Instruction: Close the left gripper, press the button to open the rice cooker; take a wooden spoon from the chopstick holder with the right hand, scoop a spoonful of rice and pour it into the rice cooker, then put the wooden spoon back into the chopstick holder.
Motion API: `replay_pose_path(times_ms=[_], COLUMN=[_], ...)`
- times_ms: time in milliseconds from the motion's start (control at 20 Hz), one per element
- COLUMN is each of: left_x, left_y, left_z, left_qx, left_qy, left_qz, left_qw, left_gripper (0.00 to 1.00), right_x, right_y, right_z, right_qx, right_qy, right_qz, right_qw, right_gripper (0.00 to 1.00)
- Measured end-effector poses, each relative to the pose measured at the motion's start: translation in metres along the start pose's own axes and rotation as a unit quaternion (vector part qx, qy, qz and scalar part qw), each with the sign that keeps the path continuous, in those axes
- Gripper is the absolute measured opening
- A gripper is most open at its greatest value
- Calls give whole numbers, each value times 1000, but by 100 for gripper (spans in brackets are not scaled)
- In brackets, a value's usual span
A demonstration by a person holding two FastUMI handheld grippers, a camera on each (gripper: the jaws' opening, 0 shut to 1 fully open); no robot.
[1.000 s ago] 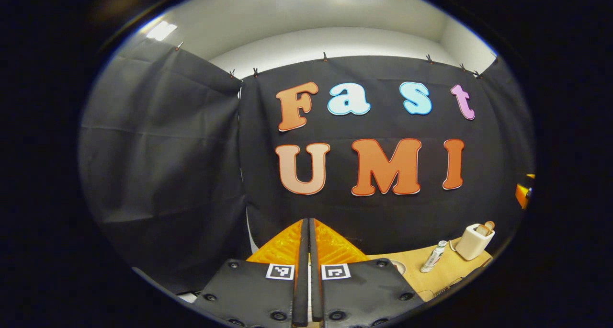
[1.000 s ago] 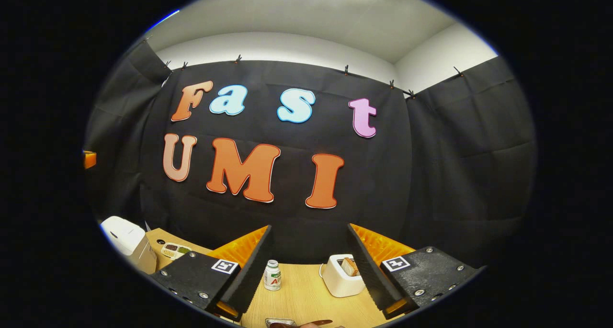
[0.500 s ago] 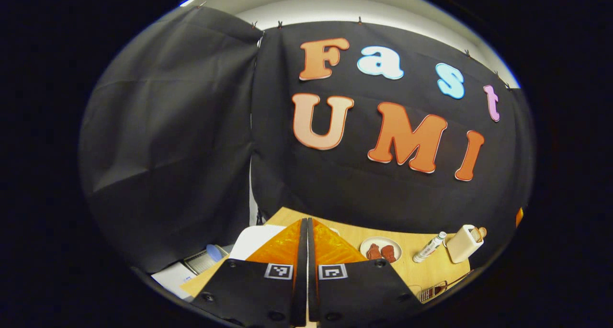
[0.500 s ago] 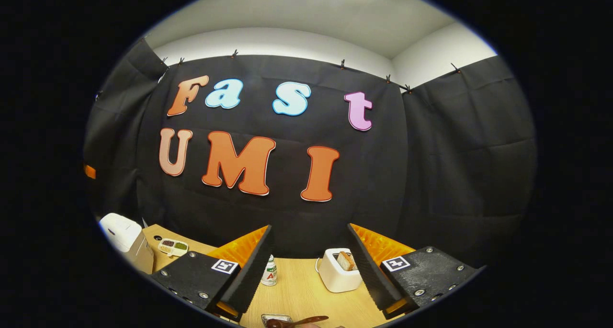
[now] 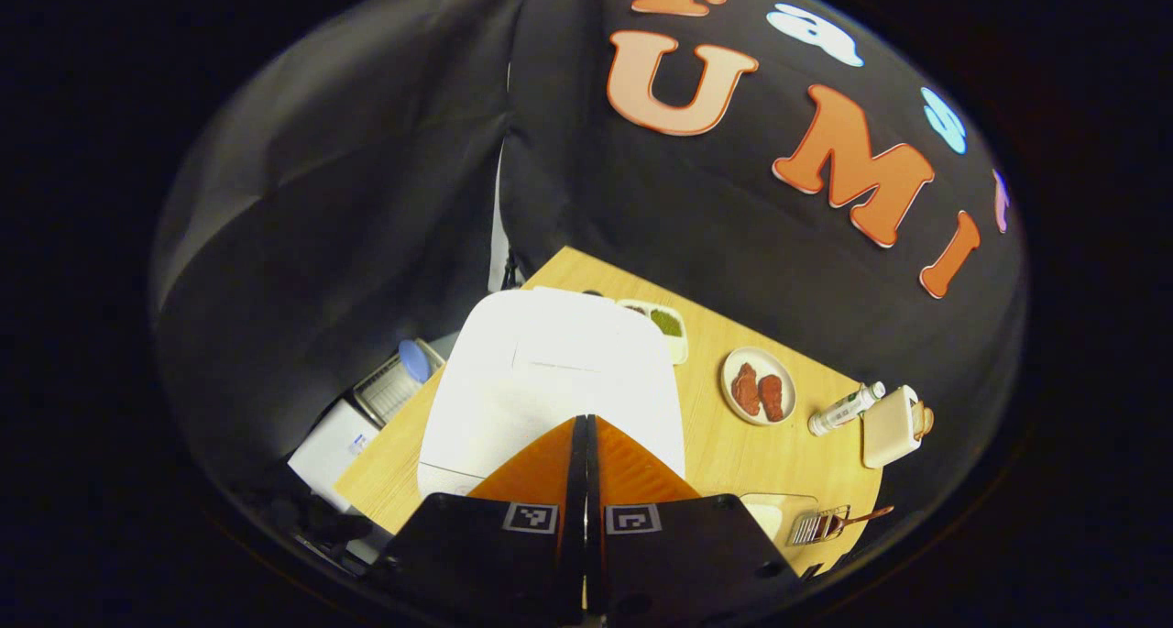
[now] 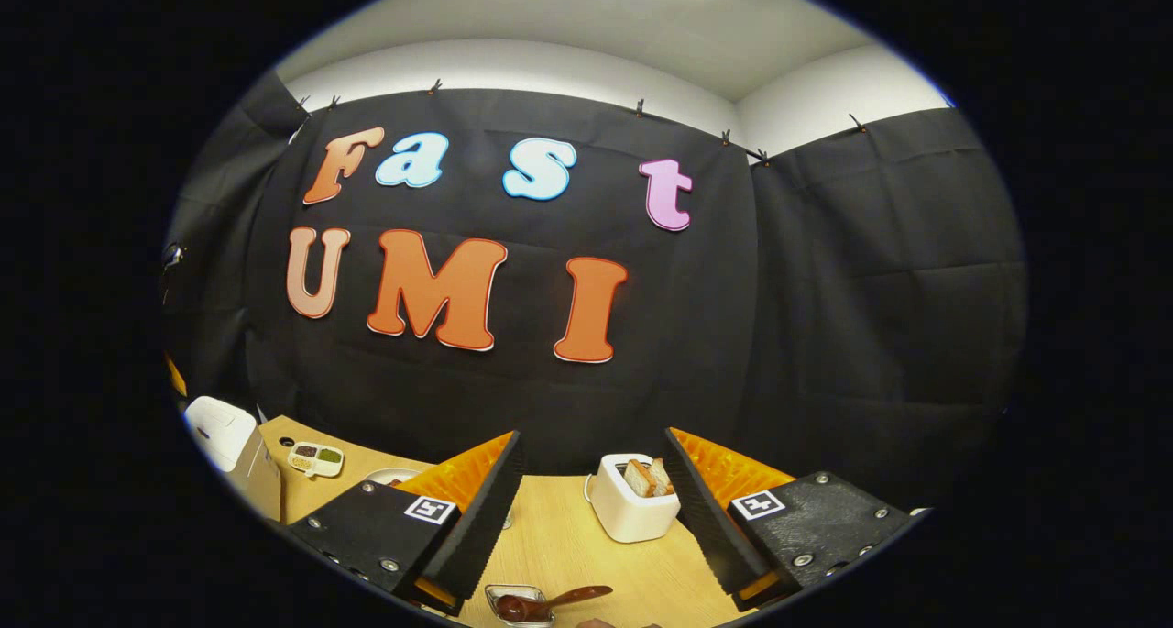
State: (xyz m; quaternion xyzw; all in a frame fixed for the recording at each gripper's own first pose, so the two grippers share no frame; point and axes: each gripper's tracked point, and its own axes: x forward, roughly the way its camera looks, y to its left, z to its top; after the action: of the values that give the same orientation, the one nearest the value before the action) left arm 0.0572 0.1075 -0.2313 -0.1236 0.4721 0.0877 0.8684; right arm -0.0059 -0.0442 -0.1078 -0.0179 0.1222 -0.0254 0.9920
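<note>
left gripper (image 5: 586,426) clenched, fingers pressed together, empty, poised over white rice cooker (image 5: 550,380), lid down, at table's (image 5: 724,445) near-left corner. right gripper (image 6: 594,481) released, w/ nothing between fingers; wooden spoon (image 6: 550,600) in holder (image 6: 518,602) just below it.

The rice cooker (image 5: 550,380) is plain white against a pale wood-grain table (image 5: 724,445). The left gripper (image 5: 586,445) has orange ribbed fingers on black plates, each plate carrying a small black-and-white square marker; the right gripper (image 6: 594,490) wears the same colours. A white plate (image 5: 758,385) holds two reddish-brown pieces. The divided dish (image 5: 662,321) shows green and dark fillings. The toaster (image 6: 632,509) is cream-white with tan bread, and the spoon (image 6: 550,600) is dark brown.
</note>
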Motion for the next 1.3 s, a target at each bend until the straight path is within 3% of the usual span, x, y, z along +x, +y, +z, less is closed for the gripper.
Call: replay_pose_path(times_ms=[150, 650, 750, 950, 1150, 1300], left_x=[11, 43, 46, 53, 49, 30], left_y=[0, 5, 8, 12, 6, -4], left_z=[-11, -52, -50, -49, -46, -21], left_qx=[-9, -17, -16, -19, -20, 23], left_qy=[40, 123, 121, 126, 112, 36], left_qz=[-14, -11, -11, -1, -18, -28], left_qw=[999, 992, 993, 992, 993, 999], left_gripper=[6, 6, 10, 6, 6, 6], right_x=[-2, -7, -7, -6, -5, -5], right_y=[-4, -7, -9, -8, -9, -12], right_z=[-6, -27, -33, -41, -47, -55], right_qx=[8, 8, 10, 16, 21, 16], right_qy=[9, 34, 42, 52, 58, 64], right_qz=[-10, -32, -34, -34, -30, -28], right_qw=[1000, 999, 998, 998, 998, 997], right_gripper=[94, 94, 94, 94, 94, 94])
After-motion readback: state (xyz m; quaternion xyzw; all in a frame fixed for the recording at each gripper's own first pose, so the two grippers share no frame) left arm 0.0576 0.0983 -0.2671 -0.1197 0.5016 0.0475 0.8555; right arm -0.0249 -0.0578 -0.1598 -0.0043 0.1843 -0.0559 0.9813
